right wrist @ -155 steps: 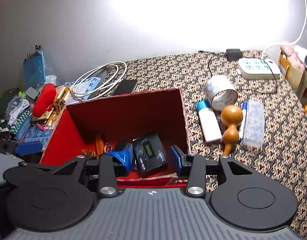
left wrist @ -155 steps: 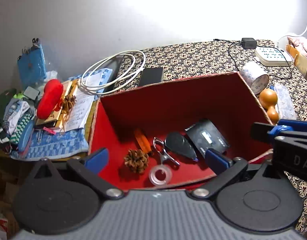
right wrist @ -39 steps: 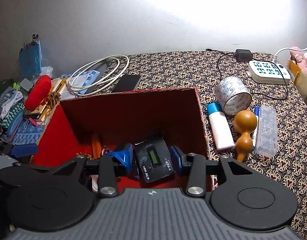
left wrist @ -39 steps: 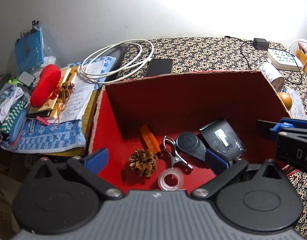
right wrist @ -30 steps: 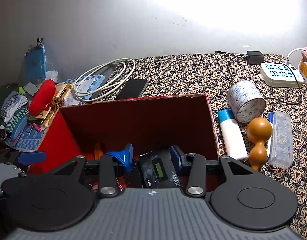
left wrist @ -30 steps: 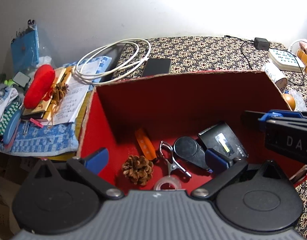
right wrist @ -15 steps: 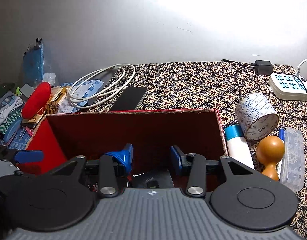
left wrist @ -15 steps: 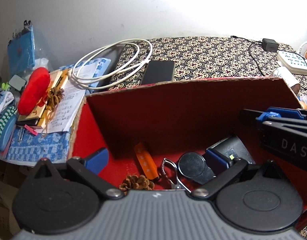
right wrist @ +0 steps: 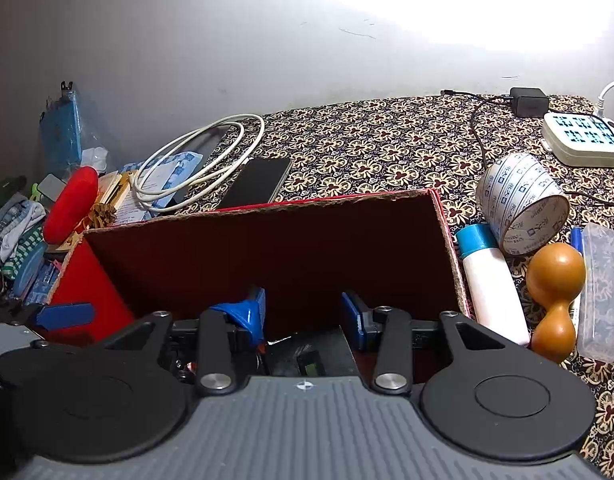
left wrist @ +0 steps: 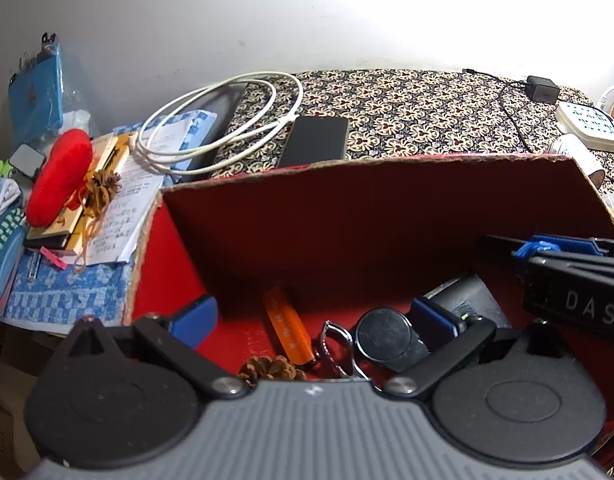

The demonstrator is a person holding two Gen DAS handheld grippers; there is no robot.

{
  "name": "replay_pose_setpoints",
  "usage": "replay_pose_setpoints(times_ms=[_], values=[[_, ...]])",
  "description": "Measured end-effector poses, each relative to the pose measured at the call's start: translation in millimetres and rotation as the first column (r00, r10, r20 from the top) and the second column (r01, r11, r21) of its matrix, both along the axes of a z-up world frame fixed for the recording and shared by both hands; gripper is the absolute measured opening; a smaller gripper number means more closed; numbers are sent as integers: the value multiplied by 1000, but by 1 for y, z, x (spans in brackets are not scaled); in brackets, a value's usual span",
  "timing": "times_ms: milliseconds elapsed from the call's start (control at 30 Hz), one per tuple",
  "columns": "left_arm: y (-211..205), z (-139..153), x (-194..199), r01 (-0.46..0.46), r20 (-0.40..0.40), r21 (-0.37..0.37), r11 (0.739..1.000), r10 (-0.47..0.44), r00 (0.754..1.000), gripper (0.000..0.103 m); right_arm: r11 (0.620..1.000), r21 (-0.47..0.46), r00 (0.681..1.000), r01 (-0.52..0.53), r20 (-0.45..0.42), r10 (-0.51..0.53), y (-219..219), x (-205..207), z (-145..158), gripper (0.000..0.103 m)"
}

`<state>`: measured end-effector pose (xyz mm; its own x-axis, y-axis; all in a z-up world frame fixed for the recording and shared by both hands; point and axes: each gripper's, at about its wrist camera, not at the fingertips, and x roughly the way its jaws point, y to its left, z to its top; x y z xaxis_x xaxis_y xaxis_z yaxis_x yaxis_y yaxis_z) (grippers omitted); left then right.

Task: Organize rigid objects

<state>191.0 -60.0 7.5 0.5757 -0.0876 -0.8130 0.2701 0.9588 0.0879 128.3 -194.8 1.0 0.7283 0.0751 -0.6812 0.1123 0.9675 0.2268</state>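
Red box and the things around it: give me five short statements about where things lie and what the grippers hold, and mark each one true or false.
1. The orange tag lies inside the red box. True.
2. The black phone lies inside the box. False: it lies on the patterned cloth behind the box.
3. The left gripper is open and holds nothing. True.
4. The white bottle stands upright. False: it lies on its side, to the right of the box.
5. The right gripper is shut on the wooden gourd. False: it is open and empty, and the gourd lies on the cloth.
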Motion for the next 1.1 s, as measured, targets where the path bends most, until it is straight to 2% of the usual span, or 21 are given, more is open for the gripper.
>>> replay_pose_setpoints(times_ms=[233, 567, 1100], values=[[-4, -1, 0, 10, 19, 28, 1000, -11, 1000, 103, 1000, -23, 1000, -12, 12, 12, -1, 3, -1, 24], [-4, -3, 2, 19, 7, 26, 999, -20, 1000, 102, 999, 38, 999, -27, -21, 28, -6, 6, -5, 23], [-5, -3, 2, 19, 14, 52, 998, -20, 1000, 102, 999, 29, 999, -26, -35, 27, -6, 8, -6, 22]])
